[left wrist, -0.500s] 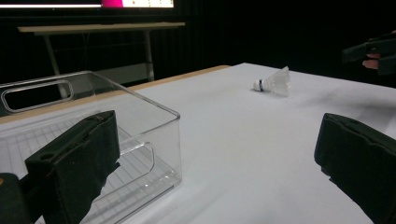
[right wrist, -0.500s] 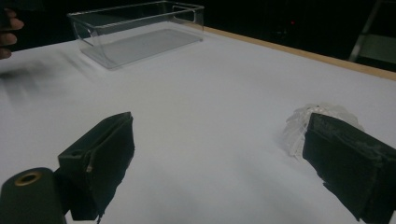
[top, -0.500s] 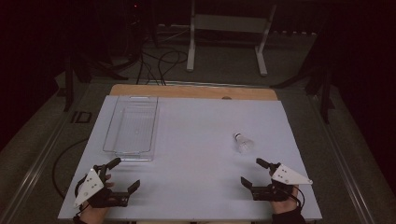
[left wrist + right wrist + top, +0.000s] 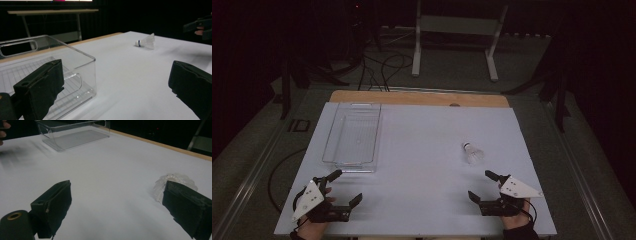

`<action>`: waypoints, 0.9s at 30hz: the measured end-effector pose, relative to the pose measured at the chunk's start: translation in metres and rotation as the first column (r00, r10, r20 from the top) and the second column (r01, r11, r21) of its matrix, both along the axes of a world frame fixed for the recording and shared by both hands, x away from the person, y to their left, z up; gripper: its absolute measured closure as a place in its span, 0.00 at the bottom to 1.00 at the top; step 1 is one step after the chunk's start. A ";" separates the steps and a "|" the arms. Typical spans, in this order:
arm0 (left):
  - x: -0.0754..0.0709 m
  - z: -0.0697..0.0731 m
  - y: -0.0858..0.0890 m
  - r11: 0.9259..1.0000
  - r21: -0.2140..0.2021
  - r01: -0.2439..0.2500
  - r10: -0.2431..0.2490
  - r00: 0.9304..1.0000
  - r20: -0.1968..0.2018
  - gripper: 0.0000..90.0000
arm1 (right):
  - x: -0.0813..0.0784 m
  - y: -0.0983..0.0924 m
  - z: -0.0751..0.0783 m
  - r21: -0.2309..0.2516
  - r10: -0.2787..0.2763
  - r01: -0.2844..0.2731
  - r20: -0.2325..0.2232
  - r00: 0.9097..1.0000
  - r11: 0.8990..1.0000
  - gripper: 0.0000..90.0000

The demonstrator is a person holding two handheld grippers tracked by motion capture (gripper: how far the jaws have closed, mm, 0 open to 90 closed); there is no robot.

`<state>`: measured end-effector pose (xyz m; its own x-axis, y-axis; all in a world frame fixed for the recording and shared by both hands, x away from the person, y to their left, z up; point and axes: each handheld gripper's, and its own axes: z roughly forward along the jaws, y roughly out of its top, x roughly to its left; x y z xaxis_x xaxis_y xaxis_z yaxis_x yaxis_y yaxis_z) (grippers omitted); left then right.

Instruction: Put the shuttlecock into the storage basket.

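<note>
Your right hand-held gripper (image 4: 117, 207) has its far jaw covering part of the shuttlecock (image 4: 172, 181), so you cannot tell where its cork points there. The bin (image 4: 47, 75) is cut by the left edge and partly behind your left jaw. Your forearms leave the high view at its bottom edge.

Bin (image 4: 353, 134) left, shuttlecock (image 4: 473, 152) right (well apart).
</note>
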<state>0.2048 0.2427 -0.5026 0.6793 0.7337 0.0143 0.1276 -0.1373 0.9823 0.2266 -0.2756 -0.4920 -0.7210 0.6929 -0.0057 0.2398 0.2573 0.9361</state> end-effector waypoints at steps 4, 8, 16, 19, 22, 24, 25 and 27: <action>0.001 0.000 0.000 1.000 -0.001 -0.020 0.020 0.999 -0.033 0.01 | 0.000 0.000 0.000 -0.008 -0.012 0.012 -0.001 1.000 1.000 0.10; 0.001 0.000 0.002 0.999 -0.004 -0.032 0.031 0.999 -0.039 0.01 | -0.001 0.001 0.001 -0.018 -0.011 0.011 0.001 1.000 1.000 0.10; 0.001 0.001 0.002 0.999 -0.021 -0.032 0.031 0.999 -0.036 0.01 | -0.002 0.000 0.007 0.001 -0.008 0.008 0.006 1.000 1.000 0.10; 0.001 0.001 0.003 0.999 -0.021 -0.039 0.038 0.999 -0.032 0.01 | -0.003 -0.003 0.015 0.020 -0.020 0.020 0.011 1.000 1.000 0.09; 0.000 0.002 0.004 0.999 -0.027 -0.044 0.043 0.999 -0.027 0.01 | -0.006 -0.006 0.027 0.034 -0.039 0.037 0.039 0.998 0.999 0.09; 0.000 0.002 0.004 0.999 -0.027 -0.046 0.045 0.999 -0.026 0.01 | -0.007 -0.007 0.033 0.042 -0.046 0.044 0.059 0.997 0.998 0.09; 0.000 0.002 0.004 0.999 -0.027 -0.045 0.045 0.999 -0.027 0.01 | -0.008 -0.008 0.038 0.031 -0.039 0.037 0.074 0.996 0.999 0.09; 0.000 0.002 0.004 0.999 -0.027 -0.046 0.045 0.999 -0.026 0.01 | -0.007 -0.008 0.045 0.011 -0.038 0.037 0.096 0.995 0.999 0.09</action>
